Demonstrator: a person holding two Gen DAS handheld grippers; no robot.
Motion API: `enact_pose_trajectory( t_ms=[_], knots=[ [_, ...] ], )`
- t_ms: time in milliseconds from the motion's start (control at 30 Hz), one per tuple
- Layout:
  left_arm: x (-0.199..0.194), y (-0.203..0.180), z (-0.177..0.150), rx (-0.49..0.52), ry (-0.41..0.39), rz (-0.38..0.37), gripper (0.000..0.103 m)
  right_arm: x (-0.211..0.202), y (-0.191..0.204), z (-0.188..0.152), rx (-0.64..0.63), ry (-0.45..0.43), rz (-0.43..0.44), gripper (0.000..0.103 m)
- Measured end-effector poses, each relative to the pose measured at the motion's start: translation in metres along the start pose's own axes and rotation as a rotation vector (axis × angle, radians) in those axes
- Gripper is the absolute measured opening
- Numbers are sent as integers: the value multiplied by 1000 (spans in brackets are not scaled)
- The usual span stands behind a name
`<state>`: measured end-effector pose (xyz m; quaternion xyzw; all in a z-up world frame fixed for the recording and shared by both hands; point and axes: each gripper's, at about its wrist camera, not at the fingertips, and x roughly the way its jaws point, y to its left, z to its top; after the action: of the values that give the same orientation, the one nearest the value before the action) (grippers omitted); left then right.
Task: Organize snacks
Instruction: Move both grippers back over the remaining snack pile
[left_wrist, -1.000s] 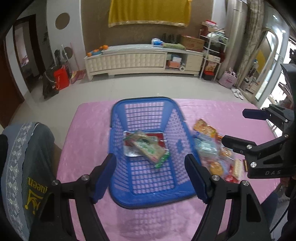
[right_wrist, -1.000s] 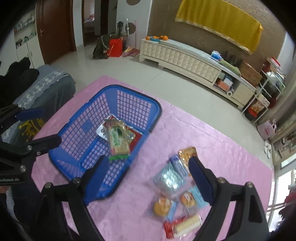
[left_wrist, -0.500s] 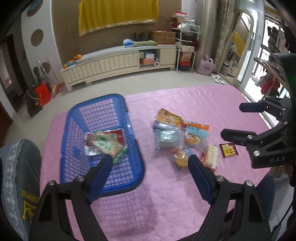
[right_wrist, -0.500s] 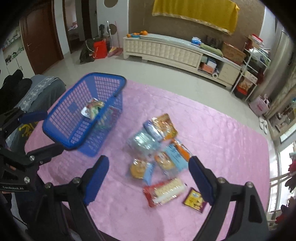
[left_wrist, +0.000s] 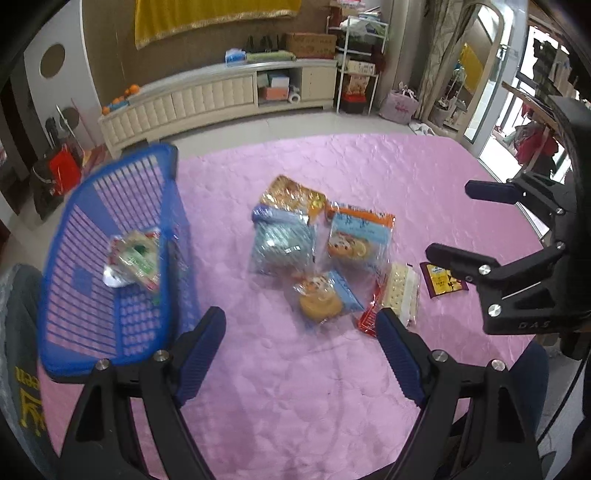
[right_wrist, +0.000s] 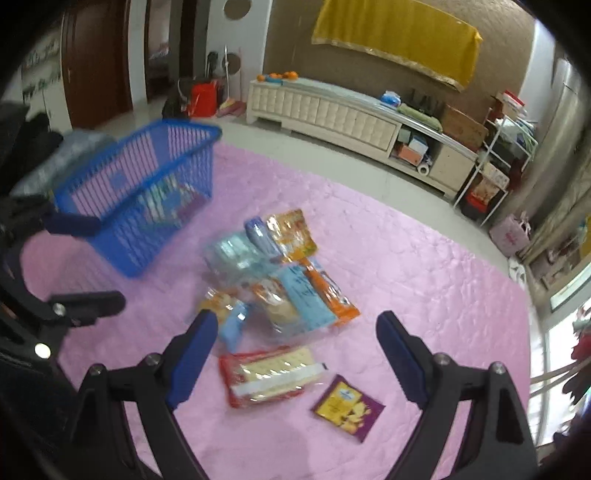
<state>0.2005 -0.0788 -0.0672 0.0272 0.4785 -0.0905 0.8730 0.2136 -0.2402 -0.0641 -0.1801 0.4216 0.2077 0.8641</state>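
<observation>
Pink quilted cloth (left_wrist: 369, 177) covers the table, with a cream sideboard (left_wrist: 207, 99) and a yellow hanging (right_wrist: 399, 37) on the far wall. Toward the table's left edge stands the blue slatted plastic basket (left_wrist: 110, 229), holding a green-and-white snack packet (left_wrist: 136, 258) over what seems to be a red one, though blur makes that unsure. Near the middle of the table lies the cluster of loose snacks: a pale blue clear-wrapped pack (left_wrist: 282, 243) touching an orange-edged biscuit bag (left_wrist: 360, 236), a round golden cake in clear wrap (left_wrist: 321, 301) just beside a red-ended cracker sleeve (right_wrist: 269, 374), and apart, nearer the right edge, a small purple sachet (right_wrist: 347, 406). The left gripper (left_wrist: 301, 332) points steeply down above the cake, jaws wide and empty. The right gripper (right_wrist: 297, 338) tilts likewise over the cracker sleeve, jaws spread, holding nothing. A second ago both hung over the basket; they have since swung across and dropped toward the loose pile.
</observation>
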Motion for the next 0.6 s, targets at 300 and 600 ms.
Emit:
enact_pose_trajectory(
  t_ms=[300, 600],
  knots=[
    [46, -6, -7, -28, 62, -7, 81, 65, -11, -6, -91, 132, 74, 90],
    [83, 9, -4, -79, 128, -24, 81, 117, -13, 3, -120, 190, 162, 87]
  ],
)
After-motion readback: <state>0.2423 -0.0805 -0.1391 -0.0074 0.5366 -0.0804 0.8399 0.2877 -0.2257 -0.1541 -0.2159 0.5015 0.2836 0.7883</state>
